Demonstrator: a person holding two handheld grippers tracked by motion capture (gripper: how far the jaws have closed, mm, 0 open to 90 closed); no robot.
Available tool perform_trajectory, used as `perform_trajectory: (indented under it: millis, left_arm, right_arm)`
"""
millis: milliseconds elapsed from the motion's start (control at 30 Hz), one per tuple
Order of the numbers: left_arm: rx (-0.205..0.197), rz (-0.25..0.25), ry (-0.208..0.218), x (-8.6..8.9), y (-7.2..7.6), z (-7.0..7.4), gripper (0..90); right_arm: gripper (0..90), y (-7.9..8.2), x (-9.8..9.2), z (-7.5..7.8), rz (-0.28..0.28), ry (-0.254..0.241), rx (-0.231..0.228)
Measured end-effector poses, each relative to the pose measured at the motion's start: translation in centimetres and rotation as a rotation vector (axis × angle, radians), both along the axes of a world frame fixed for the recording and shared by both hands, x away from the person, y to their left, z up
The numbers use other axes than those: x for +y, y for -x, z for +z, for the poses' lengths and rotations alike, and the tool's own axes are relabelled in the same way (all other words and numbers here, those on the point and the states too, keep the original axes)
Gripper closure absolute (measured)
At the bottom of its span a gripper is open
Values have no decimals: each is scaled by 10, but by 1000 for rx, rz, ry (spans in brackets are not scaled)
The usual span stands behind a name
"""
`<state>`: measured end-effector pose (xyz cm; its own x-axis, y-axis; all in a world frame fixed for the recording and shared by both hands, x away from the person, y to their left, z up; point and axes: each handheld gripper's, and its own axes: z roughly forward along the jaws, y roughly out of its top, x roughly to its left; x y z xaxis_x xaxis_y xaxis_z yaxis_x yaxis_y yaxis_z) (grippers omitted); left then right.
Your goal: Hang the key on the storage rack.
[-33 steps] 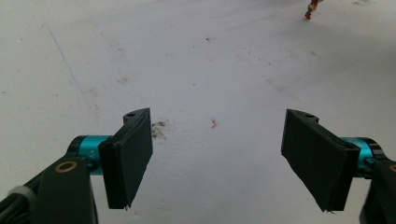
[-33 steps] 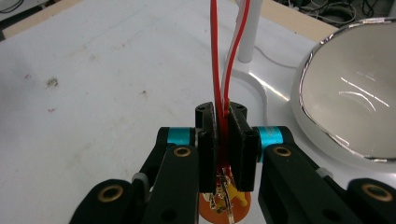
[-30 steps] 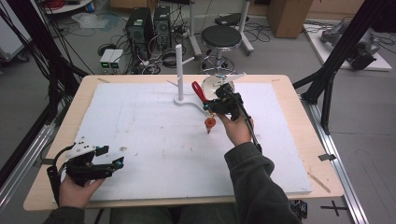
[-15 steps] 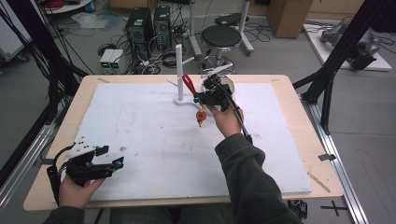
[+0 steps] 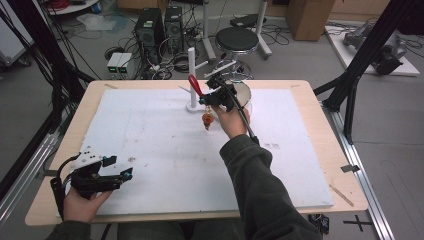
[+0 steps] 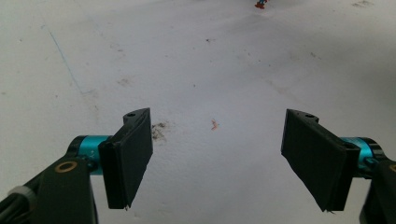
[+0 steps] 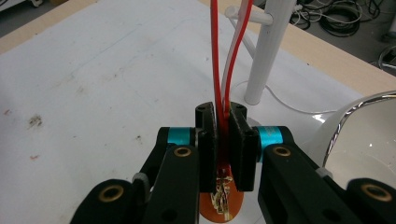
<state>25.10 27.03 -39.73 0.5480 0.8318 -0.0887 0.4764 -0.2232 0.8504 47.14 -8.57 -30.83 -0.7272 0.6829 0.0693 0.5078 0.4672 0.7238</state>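
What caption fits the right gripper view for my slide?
Right gripper shut on a red looped strap beside a white stand.

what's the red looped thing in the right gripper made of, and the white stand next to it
The red loop looks like thin glossy plastic or coated cord, red outside and white inside; an orange tag with gold marks hangs below the right gripper. Which material it is can't be settled. The white stand looks like smooth matte plastic or painted tube, with a round peg.
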Motion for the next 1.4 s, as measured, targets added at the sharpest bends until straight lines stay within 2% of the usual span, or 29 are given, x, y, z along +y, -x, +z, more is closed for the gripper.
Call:
perform_trajectory:
  millis: [200, 267, 1000, 1400]
  left_arm:
    - [4, 1, -3, 0, -2, 0, 252]
    - [4, 1, -3, 0, -1, 0, 252]
    - [2, -1, -7, 0, -1, 0, 252]
    - [6, -6, -2, 1, -2, -1, 252]
  right_arm:
    - [834, -7, 7, -8, -2, 10, 23]
    - [834, -8, 9, -10, -3, 10, 14]
    - [833, -23, 13, -29, -19, 57, 71]
    - [834, -32, 20, -37, -31, 69, 76]
